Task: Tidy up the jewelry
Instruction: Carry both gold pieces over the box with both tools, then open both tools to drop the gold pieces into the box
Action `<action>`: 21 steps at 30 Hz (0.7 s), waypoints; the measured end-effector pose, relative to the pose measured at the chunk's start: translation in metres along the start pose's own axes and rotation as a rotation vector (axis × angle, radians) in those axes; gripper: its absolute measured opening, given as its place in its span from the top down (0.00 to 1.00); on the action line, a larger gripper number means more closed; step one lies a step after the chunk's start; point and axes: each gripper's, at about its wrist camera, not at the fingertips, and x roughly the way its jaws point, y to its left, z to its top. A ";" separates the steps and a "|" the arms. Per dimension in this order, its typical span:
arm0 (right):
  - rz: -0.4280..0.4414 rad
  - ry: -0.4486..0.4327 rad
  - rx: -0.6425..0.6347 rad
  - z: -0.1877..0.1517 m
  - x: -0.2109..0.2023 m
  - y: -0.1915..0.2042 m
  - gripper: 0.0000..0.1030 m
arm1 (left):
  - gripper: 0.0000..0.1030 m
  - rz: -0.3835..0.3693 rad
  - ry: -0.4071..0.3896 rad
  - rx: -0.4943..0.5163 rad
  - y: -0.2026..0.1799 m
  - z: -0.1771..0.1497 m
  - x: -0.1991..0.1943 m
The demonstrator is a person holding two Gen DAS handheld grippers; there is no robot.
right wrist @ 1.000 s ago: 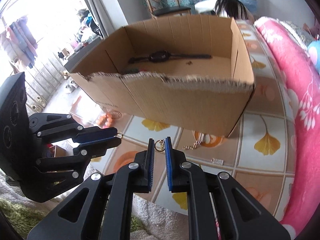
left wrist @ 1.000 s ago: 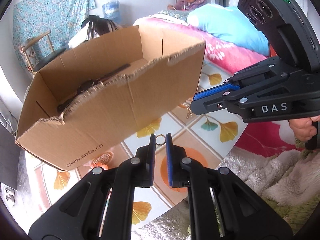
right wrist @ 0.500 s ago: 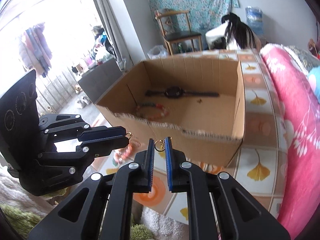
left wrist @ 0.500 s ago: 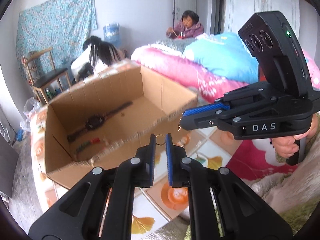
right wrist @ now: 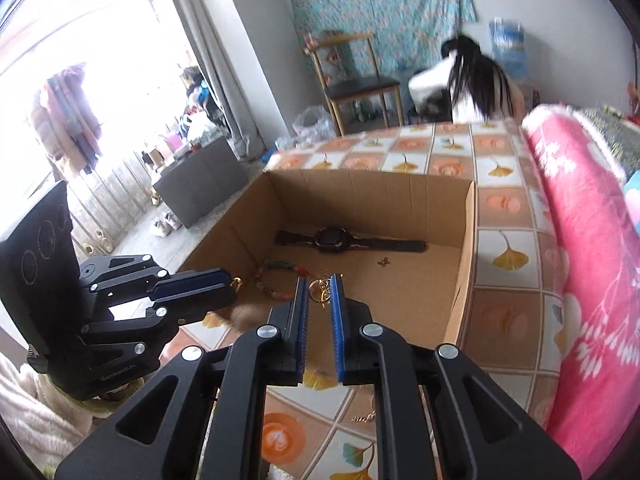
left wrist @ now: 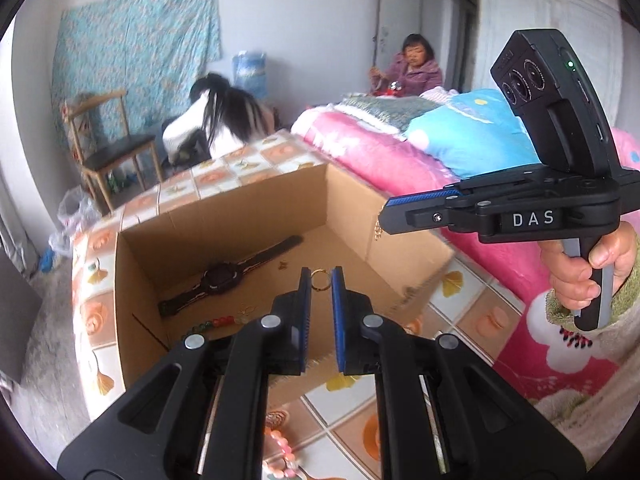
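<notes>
My left gripper [left wrist: 320, 280] is shut on a small gold ring [left wrist: 319, 280] and holds it above the open cardboard box [left wrist: 224, 216]. My right gripper [right wrist: 320, 286] is shut on a gold chain piece with a ring [right wrist: 320, 290] over the box's near edge [right wrist: 464, 248]. In the box lie a black watch [left wrist: 224, 276], a bead bracelet [right wrist: 276, 276] and a tiny gold charm [right wrist: 385, 262]. The right gripper shows in the left wrist view [left wrist: 390, 214], the left gripper in the right wrist view [right wrist: 230, 284].
The box stands on a table with a tiled leaf-pattern cloth [right wrist: 504, 200]. A pink bead bracelet [left wrist: 282, 448] and a small chain [right wrist: 364, 416] lie on the cloth near me. A pink bed [left wrist: 384, 156] is on the right. A chair [right wrist: 356, 80] and two people are behind.
Both grippers have risen from table level beside the box to above its open top, each still holding its piece. The box's inside has come into view.
</notes>
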 end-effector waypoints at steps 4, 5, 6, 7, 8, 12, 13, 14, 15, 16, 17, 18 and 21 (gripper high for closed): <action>0.008 0.089 0.012 0.018 0.033 -0.012 0.89 | 0.91 -0.027 0.075 -0.067 0.024 0.009 0.031; 0.017 0.104 0.009 0.021 0.039 -0.013 0.89 | 0.91 -0.029 0.097 -0.084 0.029 0.011 0.040; 0.026 0.126 0.011 0.025 0.048 -0.015 0.89 | 0.91 -0.035 0.116 -0.099 0.034 0.012 0.047; 0.030 0.152 0.016 0.029 0.056 -0.017 0.89 | 0.91 -0.039 0.133 -0.116 0.039 0.014 0.054; 0.039 0.174 0.016 0.032 0.063 -0.019 0.89 | 0.91 -0.041 0.141 -0.128 0.043 0.015 0.058; 0.029 0.233 0.006 0.039 0.086 -0.021 0.89 | 0.91 -0.083 0.214 -0.214 0.065 0.025 0.084; 0.021 0.246 -0.001 0.040 0.090 -0.020 0.89 | 0.91 -0.093 0.231 -0.233 0.069 0.027 0.089; 0.019 0.253 -0.008 0.041 0.093 -0.020 0.89 | 0.91 -0.098 0.246 -0.246 0.073 0.030 0.095; 0.018 0.260 -0.017 0.042 0.095 -0.019 0.89 | 0.91 -0.108 0.265 -0.256 0.076 0.034 0.102; 0.016 0.263 -0.021 0.042 0.097 -0.019 0.89 | 0.91 -0.116 0.288 -0.268 0.079 0.036 0.109; 0.012 0.270 -0.027 0.043 0.099 -0.020 0.89 | 0.91 -0.122 0.309 -0.283 0.081 0.039 0.116; 0.013 0.274 -0.028 0.043 0.100 -0.020 0.89 | 0.91 -0.135 0.326 -0.298 0.082 0.039 0.122; 0.024 0.293 -0.023 0.043 0.104 -0.025 0.89 | 0.91 -0.131 0.368 -0.322 0.084 0.041 0.135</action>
